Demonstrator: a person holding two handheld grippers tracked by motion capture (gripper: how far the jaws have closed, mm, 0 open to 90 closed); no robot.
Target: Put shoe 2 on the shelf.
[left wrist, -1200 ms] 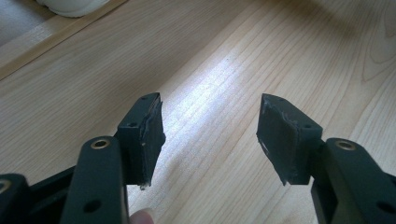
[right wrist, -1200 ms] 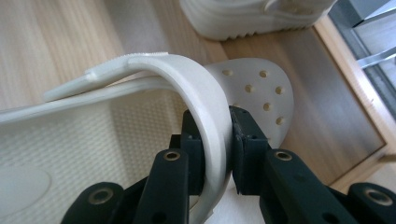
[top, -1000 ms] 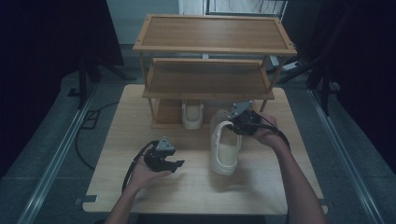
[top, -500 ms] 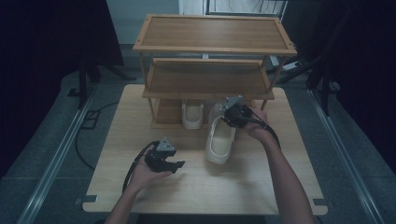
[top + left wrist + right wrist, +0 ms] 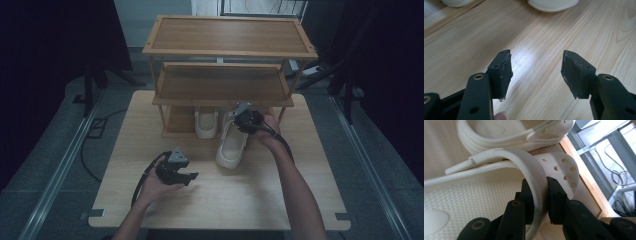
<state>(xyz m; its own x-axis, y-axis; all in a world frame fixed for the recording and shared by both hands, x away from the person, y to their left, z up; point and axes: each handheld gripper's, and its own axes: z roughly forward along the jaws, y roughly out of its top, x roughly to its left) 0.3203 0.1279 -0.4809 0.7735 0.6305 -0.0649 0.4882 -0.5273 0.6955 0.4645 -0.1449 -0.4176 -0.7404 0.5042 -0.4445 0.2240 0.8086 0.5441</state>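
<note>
A white clog lies on the wooden table with its toe toward the wooden shoe rack. My right gripper is shut on the clog's upper edge near the perforated toe; in the right gripper view the jaws pinch that white rim. A second white clog sits on the rack's bottom shelf, close beside the held one. My left gripper rests low over the table's front left, open, with bare wood between its pads.
The rack has three shelves; the top and middle ones are bare. Its right post stands just beyond my right hand. Cables lie on the floor left of the table. Dark stands flank the rack.
My right gripper has carried the clog forward and slightly left, toward the rack's bottom shelf beside the other clog. The left gripper has stayed put.
</note>
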